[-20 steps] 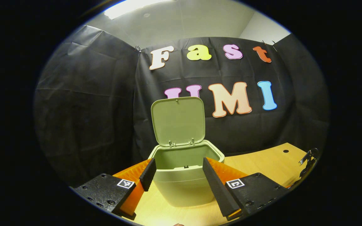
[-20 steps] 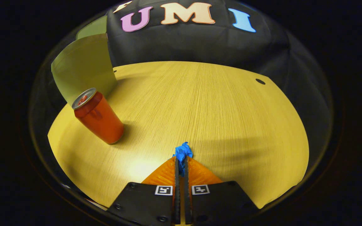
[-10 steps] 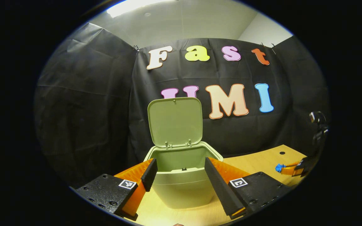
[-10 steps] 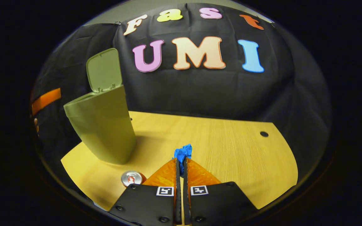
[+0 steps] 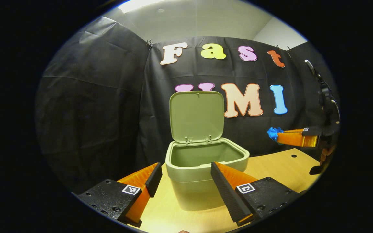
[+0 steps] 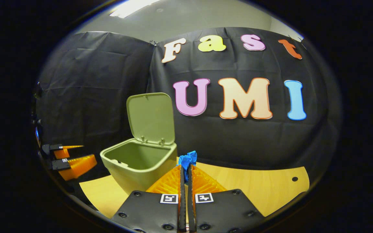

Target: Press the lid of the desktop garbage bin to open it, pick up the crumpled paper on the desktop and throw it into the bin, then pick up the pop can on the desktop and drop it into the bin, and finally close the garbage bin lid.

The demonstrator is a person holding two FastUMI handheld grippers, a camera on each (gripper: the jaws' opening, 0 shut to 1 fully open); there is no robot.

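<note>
The crumpled blue paper wad [image 6: 188,160] sits pinched at the tips of my right gripper [image 6: 185,168], fingers clamped together on it, raised above the wooden desktop [image 6: 254,187]. From that claw the pale green plastic bin [image 6: 134,168], hinged lid [image 6: 150,117] standing upright, lies ahead and to the left with its open mouth just beside the tips, so I judge the drop needs a short carry leftward. My left gripper [image 5: 186,181] hangs nearer the bin, fingers apart and empty, straddling its front wall.
</note>
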